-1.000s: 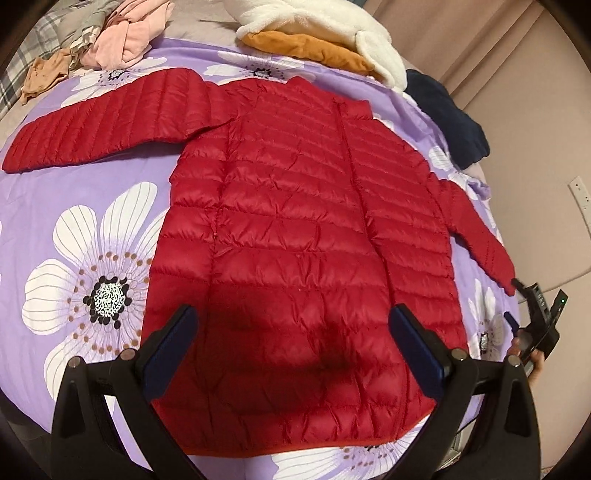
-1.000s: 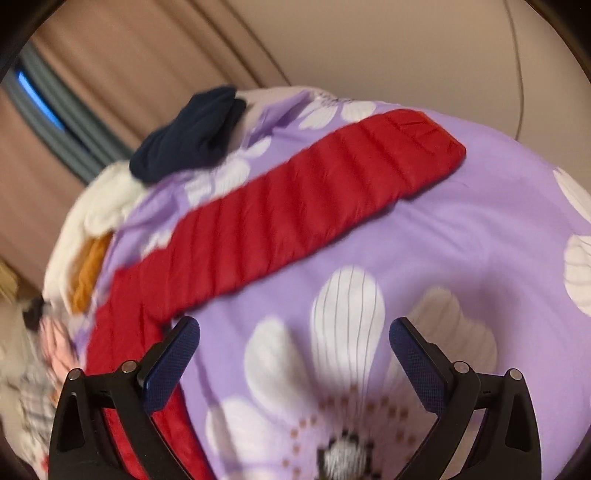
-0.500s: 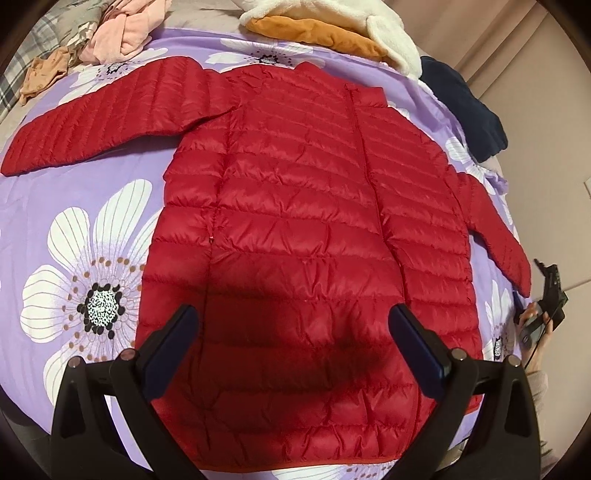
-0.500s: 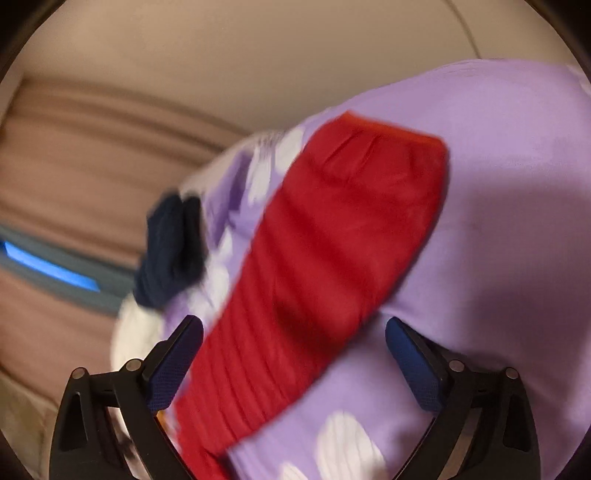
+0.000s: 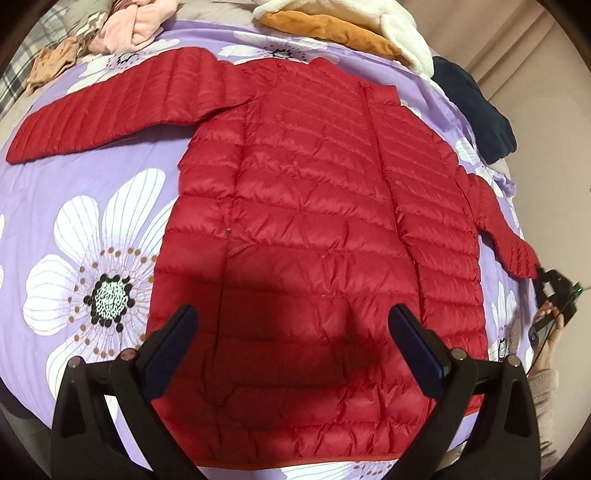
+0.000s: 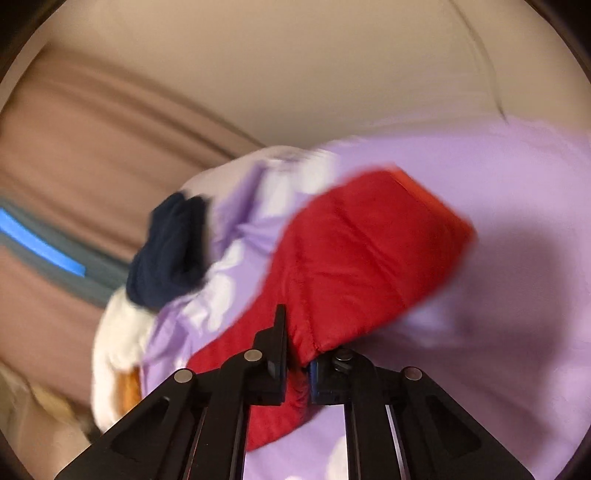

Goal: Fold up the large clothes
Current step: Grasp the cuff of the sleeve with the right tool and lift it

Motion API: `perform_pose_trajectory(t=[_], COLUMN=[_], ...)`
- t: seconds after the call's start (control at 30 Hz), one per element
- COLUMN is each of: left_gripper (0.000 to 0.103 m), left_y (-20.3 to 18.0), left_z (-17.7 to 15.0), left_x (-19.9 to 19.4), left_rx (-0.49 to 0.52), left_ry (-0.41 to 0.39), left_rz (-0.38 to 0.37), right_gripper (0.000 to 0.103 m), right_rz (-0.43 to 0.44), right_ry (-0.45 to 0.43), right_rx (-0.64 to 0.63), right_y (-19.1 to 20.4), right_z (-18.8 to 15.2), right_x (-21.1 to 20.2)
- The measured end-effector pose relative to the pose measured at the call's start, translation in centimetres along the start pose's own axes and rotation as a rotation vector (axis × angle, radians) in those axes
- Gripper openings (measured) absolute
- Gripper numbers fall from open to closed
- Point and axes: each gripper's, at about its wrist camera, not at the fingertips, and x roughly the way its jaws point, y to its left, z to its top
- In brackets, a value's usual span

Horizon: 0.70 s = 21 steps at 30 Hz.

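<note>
One red jacket [image 5: 317,229] lengthwise, collar away; left gripper [image 5: 293,343] jaws apart, right gripper [image 6: 295,365] jaws clenched on sleeve [image 6: 362,258].

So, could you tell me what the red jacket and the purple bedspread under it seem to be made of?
The red jacket looks like a thin, slightly glossy synthetic shell, perhaps nylon, over puffy filling: stitched horizontal channels bulge and catch the light. Whether the fill is down, I cannot tell. The purple bedspread looks like smooth matte woven cloth, cotton or polyester, with flat printed flowers and soft creases.

Bare purple sheet [image 5: 110,158] beside jacket [image 5: 314,206]; clothes heap [image 5: 122,26] along far edge
</note>
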Motion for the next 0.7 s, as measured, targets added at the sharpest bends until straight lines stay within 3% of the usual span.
perform_pose_trajectory(t=[0.23, 0.33, 0.43, 0.47, 0.5, 0.57, 0.7], left_gripper=[0.103, 0.103, 0.103, 0.103, 0.103, 0.103, 0.103], left_y=[2.9, 4.6, 6.5, 7.2, 7.8, 9.2, 11.6], left_z=[-0.9, -1.5, -2.0, -2.2, -2.4, -2.6, -3.1], left_x=[-1.0, -1.6, -2.3, -2.5, -2.7, -2.9, -3.3], left_rx=[-0.080, -0.120, -0.155, -0.167, -0.180, -0.211, -0.264], left_ry=[-0.013, -0.020, -0.028, -0.031, -0.031, -0.034, -0.041], left_rz=[-0.035, -0.043, -0.043, -0.039, -0.034, -0.031, -0.033], right_gripper=[0.011, 0.011, 0.011, 0.011, 0.011, 0.011, 0.011], right_rz=[0.089, 0.159, 0.208, 0.218, 0.222, 0.235, 0.241], right_ry=[-0.038, -0.008, 0.038, 0.056, 0.067, 0.102, 0.158], right_rx=[-0.475, -0.606, -0.695, -0.748, -0.777, -0.866, -1.018], right_y=[20.2, 28.9, 35.0, 37.9, 40.1, 43.7, 46.7], right_z=[-6.9, -13.4, -18.5, -21.9, -20.5, -26.2, -30.0], right_x=[-5.8, -7.3, -7.3, -7.4, -4.2, -3.5, 1.8])
